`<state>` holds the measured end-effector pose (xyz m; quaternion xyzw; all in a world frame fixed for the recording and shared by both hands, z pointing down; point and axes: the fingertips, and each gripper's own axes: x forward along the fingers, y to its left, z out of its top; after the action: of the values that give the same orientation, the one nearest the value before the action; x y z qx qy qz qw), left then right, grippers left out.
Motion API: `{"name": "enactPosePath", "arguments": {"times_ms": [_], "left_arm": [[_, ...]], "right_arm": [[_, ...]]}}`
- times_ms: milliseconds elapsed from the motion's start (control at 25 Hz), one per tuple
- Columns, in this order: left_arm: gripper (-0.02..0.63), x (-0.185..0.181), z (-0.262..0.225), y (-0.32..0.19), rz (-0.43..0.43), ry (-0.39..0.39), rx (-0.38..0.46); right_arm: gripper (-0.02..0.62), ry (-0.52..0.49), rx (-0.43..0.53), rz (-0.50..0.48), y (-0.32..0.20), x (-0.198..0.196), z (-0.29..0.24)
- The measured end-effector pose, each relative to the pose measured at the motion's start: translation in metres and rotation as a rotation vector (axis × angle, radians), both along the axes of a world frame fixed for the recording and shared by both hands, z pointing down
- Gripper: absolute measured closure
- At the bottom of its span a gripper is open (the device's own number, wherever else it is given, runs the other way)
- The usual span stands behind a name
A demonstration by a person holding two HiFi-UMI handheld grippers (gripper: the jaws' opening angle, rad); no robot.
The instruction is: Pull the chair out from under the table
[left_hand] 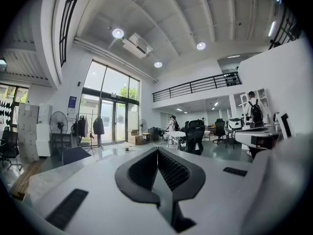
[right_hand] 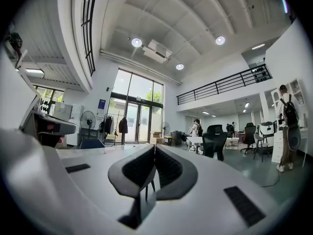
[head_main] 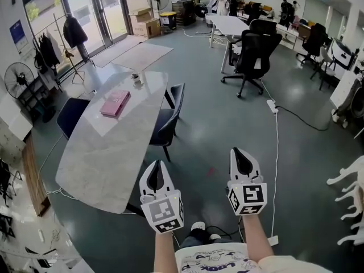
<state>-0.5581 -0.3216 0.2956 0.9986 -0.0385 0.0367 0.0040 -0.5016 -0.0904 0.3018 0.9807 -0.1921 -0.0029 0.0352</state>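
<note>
A dark blue chair (head_main: 170, 115) stands tucked in at the right side of the long marble table (head_main: 108, 152), its seat partly under the top. Both grippers are held level in front of me, well short of the chair and not touching it. My left gripper (head_main: 157, 165) is shut and empty near the table's near right corner. Over the bare floor to its right, my right gripper (head_main: 238, 151) is also shut with nothing in it. In the left gripper view the jaws (left_hand: 157, 152) meet in a closed line; in the right gripper view (right_hand: 153, 148) they do too.
A second dark chair (head_main: 71, 115) sits at the table's left side. A pink book (head_main: 115, 103) and a small object (head_main: 136, 79) lie on the top. Black office chairs (head_main: 253, 53), a white table (head_main: 227, 24) and people are farther back. A power strip with cable (head_main: 273, 107) runs across the floor.
</note>
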Motion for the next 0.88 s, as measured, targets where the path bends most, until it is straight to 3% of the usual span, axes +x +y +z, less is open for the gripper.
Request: {"name": "enactPosePath", "arguments": {"times_ms": [200,320,440,480,880], "left_arm": [[0.584,0.026,0.013,-0.014,0.026,-0.018,-0.014],[0.580,0.039,0.020,-0.017,0.043,-0.030,-0.018],[0.448,0.053,0.024,-0.018,0.069,-0.026,-0.033],[0.434,0.058,0.026,-0.018,0.077,-0.028,-0.033],[0.428,0.124,0.039,-0.029,0.062,-0.046,-0.032]], "right_arm": [[0.583,-0.001,0.000,0.006,-0.017,0.018,0.009],[0.533,-0.005,-0.021,-0.011,-0.026,0.026,0.014],[0.462,-0.013,-0.032,-0.034,-0.034,0.038,0.017],[0.452,-0.016,-0.031,-0.036,-0.034,0.043,0.018],[0.407,-0.041,-0.035,-0.055,-0.041,0.111,0.031]]}}
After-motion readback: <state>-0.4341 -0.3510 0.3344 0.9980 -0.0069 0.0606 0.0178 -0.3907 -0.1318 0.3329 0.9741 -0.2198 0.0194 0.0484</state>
